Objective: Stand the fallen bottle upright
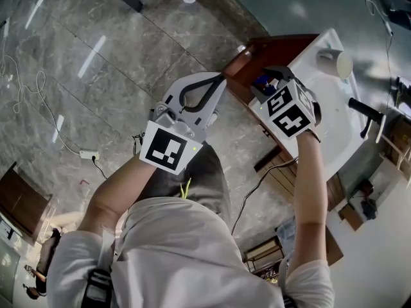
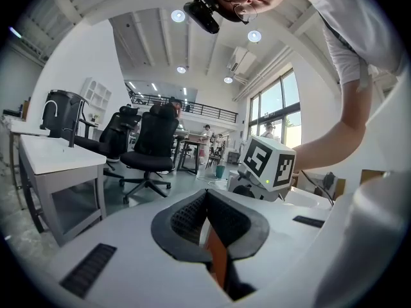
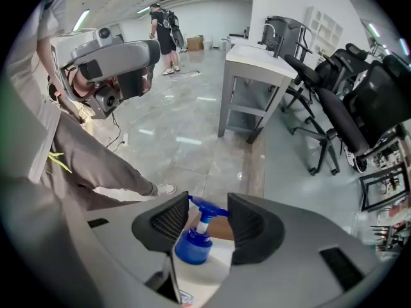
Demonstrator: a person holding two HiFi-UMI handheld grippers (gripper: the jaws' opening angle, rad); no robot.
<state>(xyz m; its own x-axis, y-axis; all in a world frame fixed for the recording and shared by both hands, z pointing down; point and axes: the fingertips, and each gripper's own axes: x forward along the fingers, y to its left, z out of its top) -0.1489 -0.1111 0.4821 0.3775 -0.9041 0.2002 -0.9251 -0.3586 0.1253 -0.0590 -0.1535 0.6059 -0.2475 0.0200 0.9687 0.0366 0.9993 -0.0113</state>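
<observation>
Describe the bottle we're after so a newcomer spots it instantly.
Start at the white table on the head view's right, under the right gripper. Between that gripper's open jaws is the bottle: white body, blue pump head. The pale cup and black object nearby have no blue.

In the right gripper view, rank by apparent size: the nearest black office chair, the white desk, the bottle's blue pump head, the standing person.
1. black office chair
2. white desk, slightly smaller
3. blue pump head and standing person look alike. The pump head is far nearer the camera, so no ranking.
</observation>
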